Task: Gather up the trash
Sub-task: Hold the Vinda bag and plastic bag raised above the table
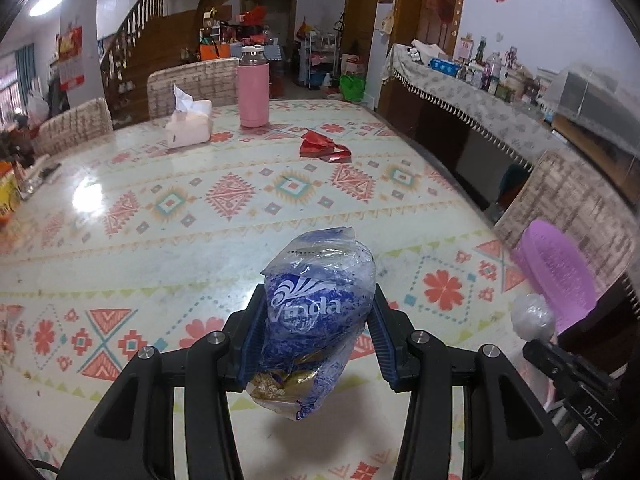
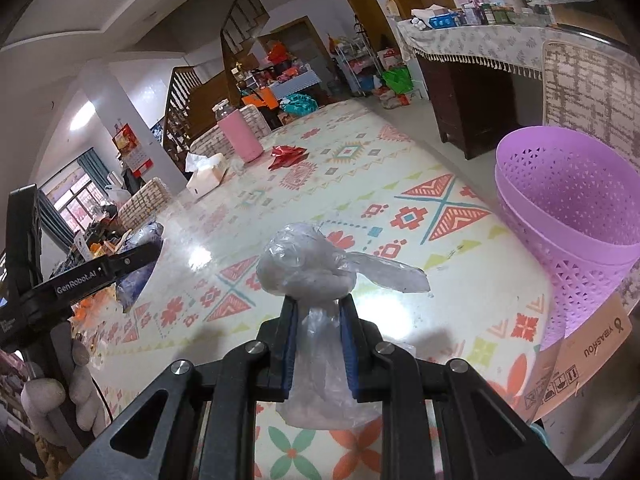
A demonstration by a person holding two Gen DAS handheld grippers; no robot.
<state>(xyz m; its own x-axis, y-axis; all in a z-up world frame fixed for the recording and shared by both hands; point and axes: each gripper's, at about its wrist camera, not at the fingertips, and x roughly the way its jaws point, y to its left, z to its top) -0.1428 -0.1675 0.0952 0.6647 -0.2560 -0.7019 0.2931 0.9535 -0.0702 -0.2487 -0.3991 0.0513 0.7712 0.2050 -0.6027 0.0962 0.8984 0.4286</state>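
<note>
The tabletop (image 1: 160, 248) is cream with coral, teal and yellow diamonds, triangles and flowers. A blue plastic wrapper (image 1: 316, 304) carries white lettering and shows gold inside. The crumpled bag (image 2: 304, 268) is cloudy white. The basket (image 2: 568, 216) is lilac with a pierced triangle pattern. The bottle (image 1: 253, 94) is pink, the foil scrap (image 1: 322, 146) red, the tissue pack (image 1: 188, 126) pale pink. Both claws are black with blue pads.

A dining table (image 1: 132, 184) covered in a glossy cloth patterned with coral and teal diamonds. On it lie a tissue pack (image 1: 189, 126), a pink bottle (image 1: 253, 92) and a crumpled red wrapper (image 1: 322, 147).
</note>
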